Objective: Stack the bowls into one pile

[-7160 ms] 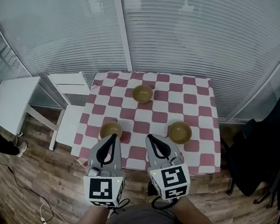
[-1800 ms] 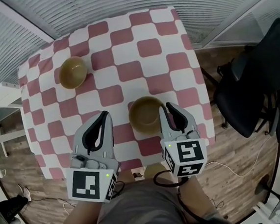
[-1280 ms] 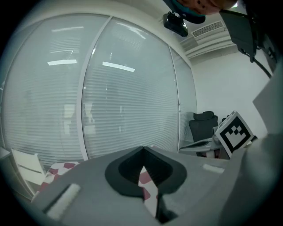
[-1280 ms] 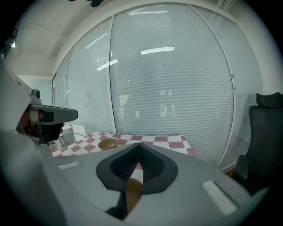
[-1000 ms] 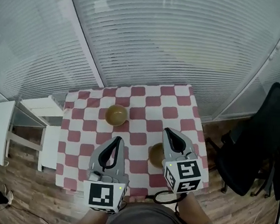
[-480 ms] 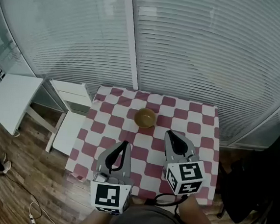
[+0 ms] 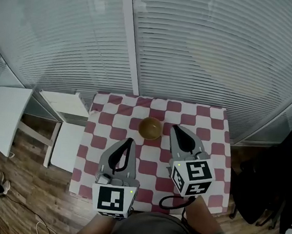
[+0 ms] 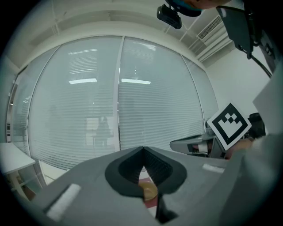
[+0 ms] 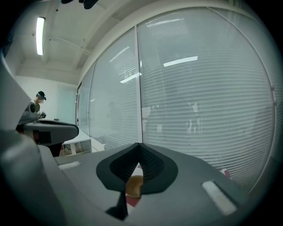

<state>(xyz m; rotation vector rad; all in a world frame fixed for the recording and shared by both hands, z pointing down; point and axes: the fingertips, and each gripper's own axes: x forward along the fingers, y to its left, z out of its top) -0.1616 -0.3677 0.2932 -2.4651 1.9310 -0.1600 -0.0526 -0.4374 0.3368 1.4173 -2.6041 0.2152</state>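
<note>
A brown bowl (image 7: 150, 128) stands on the red-and-white checked table (image 7: 207, 120), a little beyond both grippers. It is the only bowl I see in the head view. My left gripper (image 7: 130, 140) hangs shut and empty over the table's near half, just short of the bowl and to its left. My right gripper (image 7: 175, 128) is shut and empty too, its tips close to the bowl's right side. In the left gripper view the bowl (image 8: 149, 190) shows through the slot below the shut tips (image 8: 142, 149). The right gripper view shows the bowl (image 9: 135, 185) the same way.
Slatted blinds (image 7: 194, 46) run along the wall behind the table. A white chair (image 7: 65, 132) and a white side table (image 7: 5, 113) stand to the left on the wood floor. A black chair (image 7: 279, 173) stands at the right.
The head view has swung, so the table now sits centred. Both grippers moved forward over the table, still shut. The second bowl seen beside the right gripper a second ago no longer shows.
</note>
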